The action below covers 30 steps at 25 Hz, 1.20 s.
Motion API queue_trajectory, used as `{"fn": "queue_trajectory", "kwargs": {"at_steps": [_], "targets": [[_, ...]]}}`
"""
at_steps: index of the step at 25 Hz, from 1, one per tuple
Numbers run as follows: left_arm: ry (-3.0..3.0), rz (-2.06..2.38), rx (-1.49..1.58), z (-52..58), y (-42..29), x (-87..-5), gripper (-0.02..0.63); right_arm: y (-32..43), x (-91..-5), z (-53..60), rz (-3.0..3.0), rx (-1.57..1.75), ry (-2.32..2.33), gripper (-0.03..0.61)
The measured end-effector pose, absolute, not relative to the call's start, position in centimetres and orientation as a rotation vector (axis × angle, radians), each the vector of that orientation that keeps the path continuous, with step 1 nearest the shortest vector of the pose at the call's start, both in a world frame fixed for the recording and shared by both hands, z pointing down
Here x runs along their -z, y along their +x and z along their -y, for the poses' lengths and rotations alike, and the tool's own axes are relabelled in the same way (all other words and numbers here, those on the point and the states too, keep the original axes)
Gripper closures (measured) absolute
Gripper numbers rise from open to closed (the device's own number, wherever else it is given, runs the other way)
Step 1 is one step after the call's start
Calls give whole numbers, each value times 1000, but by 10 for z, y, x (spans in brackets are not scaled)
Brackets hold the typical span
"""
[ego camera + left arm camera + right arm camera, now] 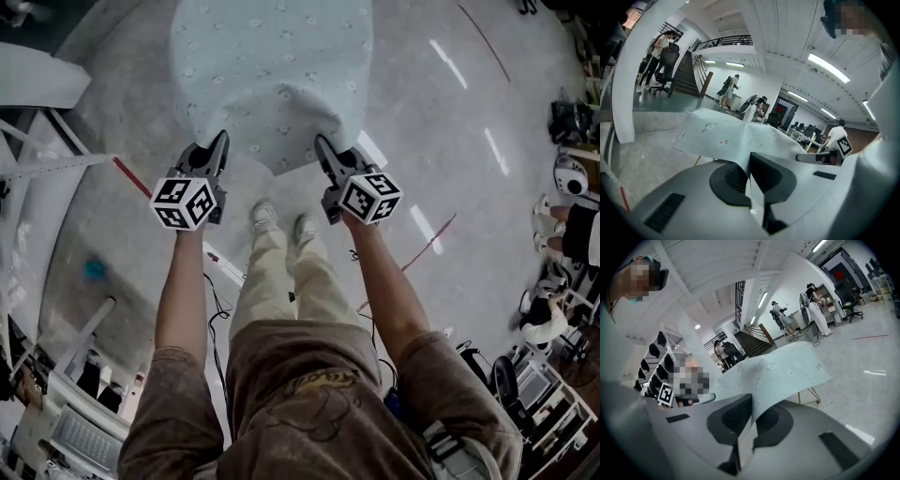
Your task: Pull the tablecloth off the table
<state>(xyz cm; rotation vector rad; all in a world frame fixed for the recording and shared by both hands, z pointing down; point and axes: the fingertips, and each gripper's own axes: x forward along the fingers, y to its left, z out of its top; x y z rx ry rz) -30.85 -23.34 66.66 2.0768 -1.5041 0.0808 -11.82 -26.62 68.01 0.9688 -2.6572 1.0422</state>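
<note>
Out front, arms [183, 281] straight; left tongs [223, 141], right tongs [322, 143] clenched on tablecloth [272, 66] edge.

The tablecloth [272, 75] spreads ahead of the 2 grippers, and its near edge hangs toward them. The left gripper [222, 139] has the edge's left part pinched between its jaws, and the right gripper [320, 142], level with it on its right, has the right part. Under the cloth, ahead and right of the right gripper, stands a table leg [813, 394]. The person's shoes [264, 216] are on the floor below, between the 2 grippers. Far ahead of the left gripper, beyond the cloth, people [729, 91] stand with stairs [686, 77] to their left.
</note>
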Motion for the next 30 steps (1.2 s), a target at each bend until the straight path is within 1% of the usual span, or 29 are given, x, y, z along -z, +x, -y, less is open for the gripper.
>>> {"fn": "queue_trajectory", "kwargs": {"at_steps": [8, 19, 30], "targets": [[2107, 1497, -124, 247, -294, -595, 594, -104, -604, 283, 2716, -994, 971, 571], [2137, 1511, -115, 244, -276, -524, 594, -88, -518, 284, 2828, -975, 935, 571], [2151, 1524, -86, 188, -242, -472, 594, -61, -461, 239, 2909, -901, 866, 568]]}}
